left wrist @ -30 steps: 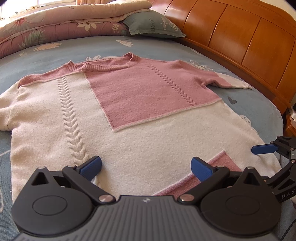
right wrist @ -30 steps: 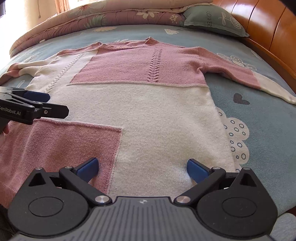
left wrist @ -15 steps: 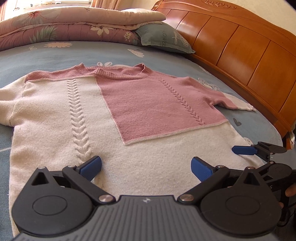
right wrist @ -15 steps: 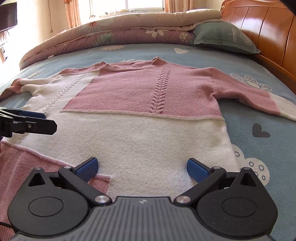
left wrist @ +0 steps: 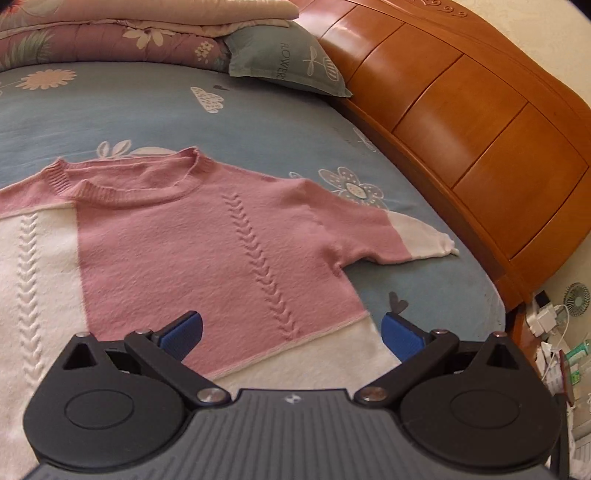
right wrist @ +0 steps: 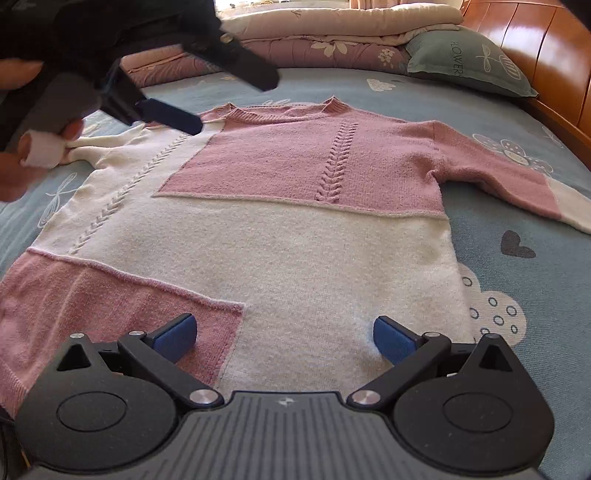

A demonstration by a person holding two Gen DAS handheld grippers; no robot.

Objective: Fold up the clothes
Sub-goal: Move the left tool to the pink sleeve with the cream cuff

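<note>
Sweater [right wrist: 295, 240] lies flat on bedsheet [right wrist: 517, 266], hem beneath right gripper [right wrist: 282, 334], both grippers' jaws spread, empty.

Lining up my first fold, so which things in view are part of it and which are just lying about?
Job: sweater, left gripper, right gripper.
Lying about: pillow, folded quilt, headboard, small fan.

Sweater [right wrist: 295, 258] fuzzy knit; headboard [left wrist: 480, 122] glossy wood; bedsheet [right wrist: 517, 277] matt printed cloth.
</note>
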